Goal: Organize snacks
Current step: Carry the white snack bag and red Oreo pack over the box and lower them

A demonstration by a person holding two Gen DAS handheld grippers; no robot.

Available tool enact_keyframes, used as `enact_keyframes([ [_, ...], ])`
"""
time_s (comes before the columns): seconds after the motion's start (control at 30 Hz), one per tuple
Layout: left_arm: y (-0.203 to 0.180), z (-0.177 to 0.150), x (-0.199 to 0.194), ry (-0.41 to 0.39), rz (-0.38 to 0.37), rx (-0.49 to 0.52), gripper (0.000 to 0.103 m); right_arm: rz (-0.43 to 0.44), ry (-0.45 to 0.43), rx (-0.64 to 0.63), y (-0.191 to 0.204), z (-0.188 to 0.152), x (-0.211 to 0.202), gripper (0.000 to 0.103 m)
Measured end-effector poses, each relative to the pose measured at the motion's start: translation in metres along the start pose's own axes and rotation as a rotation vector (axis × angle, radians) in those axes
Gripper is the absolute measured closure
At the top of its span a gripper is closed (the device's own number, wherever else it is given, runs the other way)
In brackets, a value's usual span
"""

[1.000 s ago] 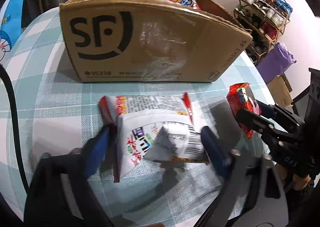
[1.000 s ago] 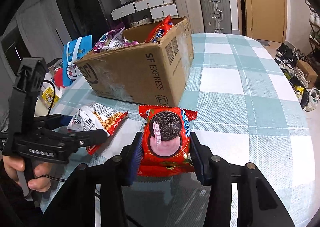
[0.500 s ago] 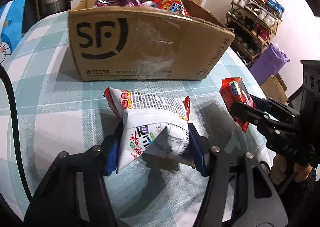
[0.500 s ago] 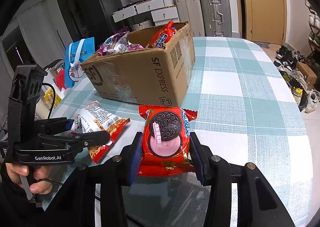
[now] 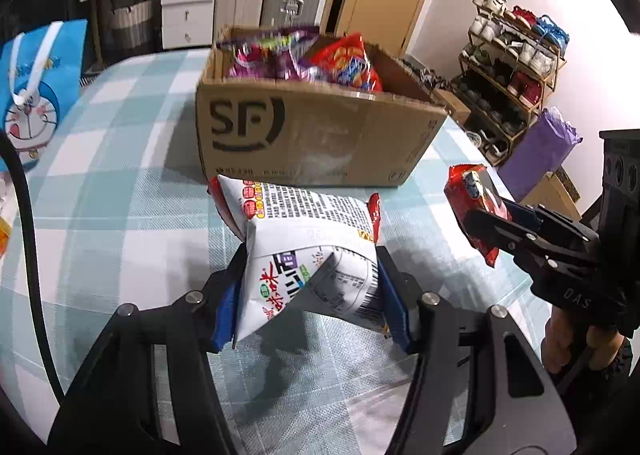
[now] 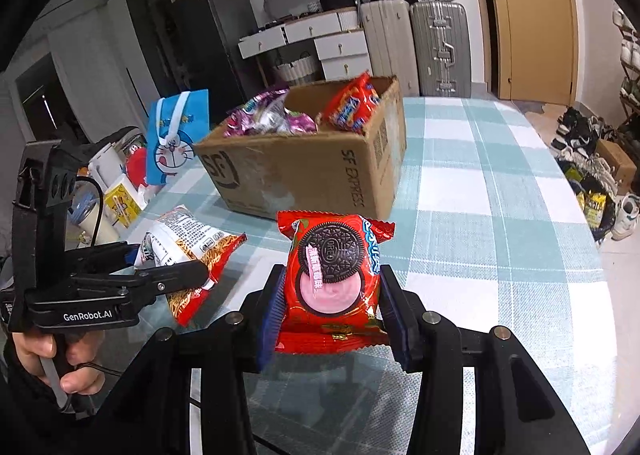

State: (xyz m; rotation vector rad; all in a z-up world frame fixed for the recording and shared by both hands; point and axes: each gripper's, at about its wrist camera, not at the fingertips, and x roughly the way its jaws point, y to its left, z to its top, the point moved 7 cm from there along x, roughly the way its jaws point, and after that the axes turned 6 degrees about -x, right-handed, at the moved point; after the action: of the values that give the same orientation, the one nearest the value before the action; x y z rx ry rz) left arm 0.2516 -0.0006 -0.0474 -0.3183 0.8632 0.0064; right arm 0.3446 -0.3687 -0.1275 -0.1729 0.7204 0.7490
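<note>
My left gripper (image 5: 312, 295) is shut on a white and red noodle snack bag (image 5: 308, 239), which hangs lifted off the table; the same bag (image 6: 192, 239) shows from the side in the right wrist view. A red Oreo packet (image 6: 334, 275) is clamped between the blue pads of my right gripper (image 6: 332, 303), also raised above the tablecloth; in the left wrist view that packet (image 5: 472, 207) is at the right. Behind both stands an open cardboard box (image 5: 320, 135) (image 6: 304, 163) with purple and red snack bags inside.
The table (image 6: 480, 183) wears a teal and white checked cloth. A blue cartoon gift bag (image 6: 176, 139), a white jug and small items crowd its left side. Suitcases, drawers, a door and a shoe rack (image 5: 516, 55) stand beyond the table.
The left jaws closed on the noodle bag and lifted it off the table. The right gripper rose a little with the Oreo packet. More of the box's inside has come into view.
</note>
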Motion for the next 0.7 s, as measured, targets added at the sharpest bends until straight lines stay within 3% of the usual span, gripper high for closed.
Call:
enact_keyframes([
  [0.7,-0.017,0.046,-0.075,-0.145,-0.009,0.025,0.046,-0.010,-0.139,-0.065,0.018,0.060,-0.043,0.058],
])
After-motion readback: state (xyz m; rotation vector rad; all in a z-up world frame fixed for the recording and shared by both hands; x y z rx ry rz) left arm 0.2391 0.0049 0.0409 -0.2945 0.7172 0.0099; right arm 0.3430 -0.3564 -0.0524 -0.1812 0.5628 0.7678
